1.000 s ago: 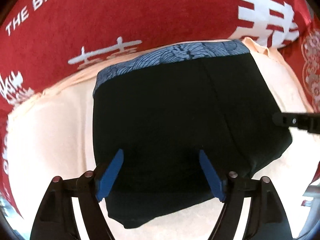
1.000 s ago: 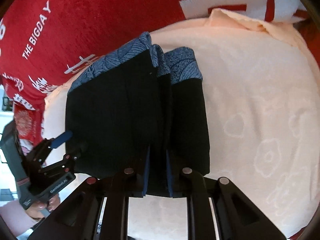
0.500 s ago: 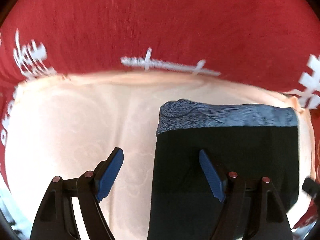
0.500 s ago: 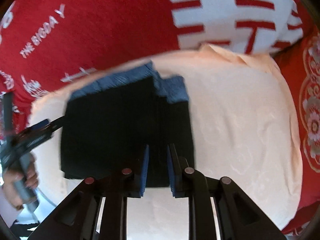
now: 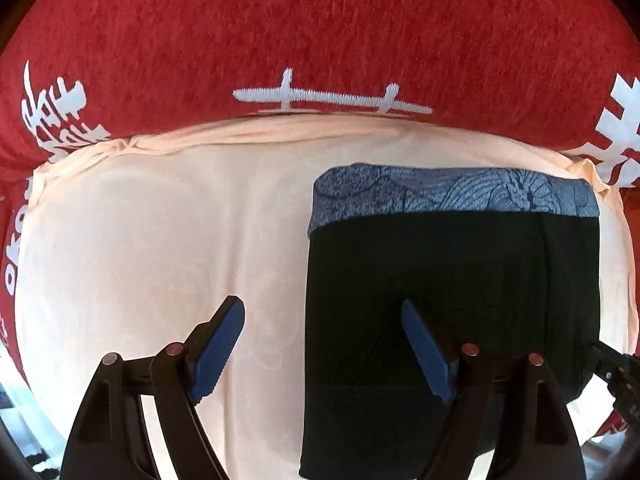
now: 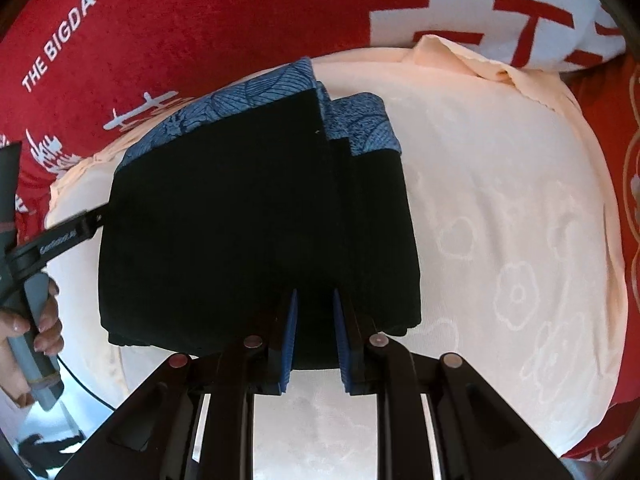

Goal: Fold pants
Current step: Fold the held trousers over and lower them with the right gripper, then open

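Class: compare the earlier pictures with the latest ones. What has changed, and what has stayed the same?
The left gripper slid sideways off the pants; its open jaws now straddle their edge over the peach cloth. The right gripper stays narrow at the hem, and the pants remain folded.

My pants (image 6: 248,216) are matt black cloth with a knit, blue-patterned waistband (image 5: 452,196). The peach cloth (image 6: 500,240) under them has a faint raised flower weave. The red blanket (image 5: 320,32) looks fuzzy. My tool's pads (image 5: 218,346) are ribbed blue plastic.
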`<state>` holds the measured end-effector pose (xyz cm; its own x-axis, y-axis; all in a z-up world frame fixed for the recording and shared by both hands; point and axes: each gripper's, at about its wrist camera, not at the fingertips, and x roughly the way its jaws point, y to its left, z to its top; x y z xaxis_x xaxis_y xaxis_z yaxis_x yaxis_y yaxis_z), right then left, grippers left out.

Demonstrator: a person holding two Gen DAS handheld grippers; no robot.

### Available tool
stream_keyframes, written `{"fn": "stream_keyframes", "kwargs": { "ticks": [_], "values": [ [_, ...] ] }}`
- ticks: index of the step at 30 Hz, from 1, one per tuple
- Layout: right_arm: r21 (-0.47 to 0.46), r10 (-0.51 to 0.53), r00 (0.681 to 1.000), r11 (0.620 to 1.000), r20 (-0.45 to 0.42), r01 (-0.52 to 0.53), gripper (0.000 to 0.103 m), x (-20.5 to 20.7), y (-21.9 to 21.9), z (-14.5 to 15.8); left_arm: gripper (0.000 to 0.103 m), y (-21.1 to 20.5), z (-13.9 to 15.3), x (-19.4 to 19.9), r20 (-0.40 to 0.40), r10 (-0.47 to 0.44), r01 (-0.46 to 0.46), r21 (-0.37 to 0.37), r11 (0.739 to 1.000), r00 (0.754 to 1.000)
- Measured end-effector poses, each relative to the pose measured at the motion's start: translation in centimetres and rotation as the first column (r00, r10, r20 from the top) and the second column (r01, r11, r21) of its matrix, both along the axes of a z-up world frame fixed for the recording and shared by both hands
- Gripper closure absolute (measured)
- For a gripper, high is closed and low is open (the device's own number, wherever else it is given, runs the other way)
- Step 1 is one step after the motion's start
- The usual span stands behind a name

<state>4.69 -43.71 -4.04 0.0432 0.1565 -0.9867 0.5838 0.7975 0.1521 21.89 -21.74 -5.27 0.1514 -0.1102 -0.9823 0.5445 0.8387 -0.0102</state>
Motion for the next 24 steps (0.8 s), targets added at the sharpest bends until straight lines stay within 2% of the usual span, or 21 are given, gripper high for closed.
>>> {"fn": "stream_keyframes", "kwargs": {
  "ticks": [6, 13, 14, 15, 24],
  "values": [
    [-0.009, -0.016, 1.000, 1.000, -0.013, 0.016, 0.082, 0.1, 0.1, 0.2, 0.021, 0.1, 0.0, -0.7, -0.004, -0.028, 0.028, 0.018, 0.999, 1.000],
    [-0.017, -0.029, 0.999, 0.999, -0.020, 0.028, 0.082, 0.0, 0.2, 0.8, 0.020, 0.0, 0.3, -1.0, -0.008, -0.021, 0.021, 0.021, 1.000, 1.000],
    [-0.019, -0.027, 0.999, 0.999, -0.021, 0.026, 0.082, -0.1, 0.1, 0.9, 0.016, 0.0, 0.3, -1.0, -0.007, -0.021, 0.021, 0.023, 1.000, 1.000],
    [-0.020, -0.024, 0.999, 1.000, -0.022, 0.023, 0.082, 0.0, 0.2, 0.9, 0.001, 0.0, 0.2, -1.2, -0.007, -0.022, 0.023, 0.026, 0.999, 1.000],
    [-0.012, -0.020, 1.000, 1.000, -0.023, 0.020, 0.081, 0.0, 0.3, 1.3, 0.000, 0.9, 0.2, -2.4, -0.039, -0.038, 0.039, 0.032, 0.999, 0.998]
  ]
}}
